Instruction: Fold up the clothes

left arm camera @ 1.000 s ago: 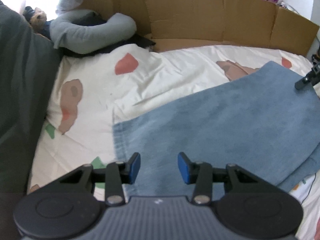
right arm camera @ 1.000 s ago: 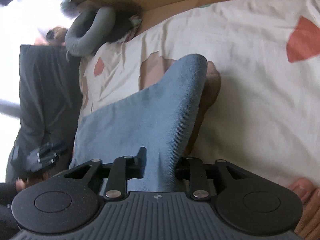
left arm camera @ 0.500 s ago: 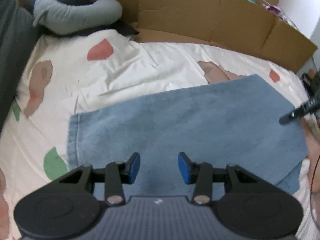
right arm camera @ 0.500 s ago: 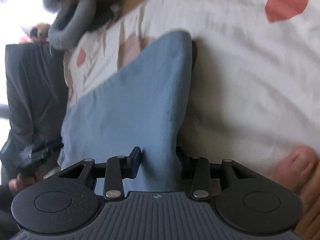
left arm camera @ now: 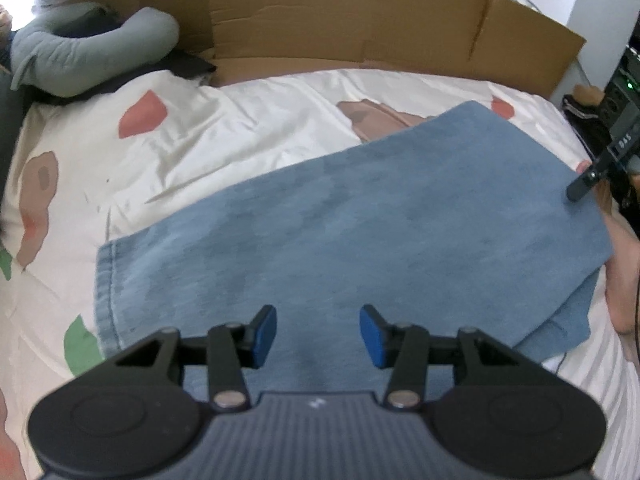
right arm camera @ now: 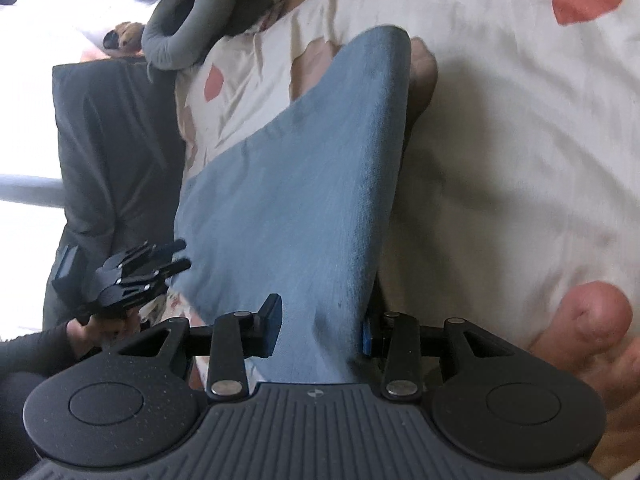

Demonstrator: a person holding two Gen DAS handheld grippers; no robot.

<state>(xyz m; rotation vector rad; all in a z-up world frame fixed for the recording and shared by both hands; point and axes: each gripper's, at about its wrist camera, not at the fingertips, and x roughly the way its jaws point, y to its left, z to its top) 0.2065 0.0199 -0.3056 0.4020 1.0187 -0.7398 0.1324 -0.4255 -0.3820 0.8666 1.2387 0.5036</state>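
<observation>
On patterned bedsheet [left arm camera: 248,128]: blue denim garment [left arm camera: 360,216], folded double. Judged heavy, limp, non-slip; grip hemmed edge, corners. Left gripper [left arm camera: 318,330] fingers part-open, just widened, empty. Right gripper [right arm camera: 320,326] straddles denim fold; whether pads clamp, cannot tell.

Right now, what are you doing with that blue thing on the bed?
A person is folding blue jeans on a bed with a patterned sheet, using a hand-held gripper in each hand. The left gripper hovers open above the jeans, near the hem end, with nothing between its blue pads. The right gripper has the denim's other end between its fingers, with the cloth rising into them; its jaws have just been opening.
</observation>
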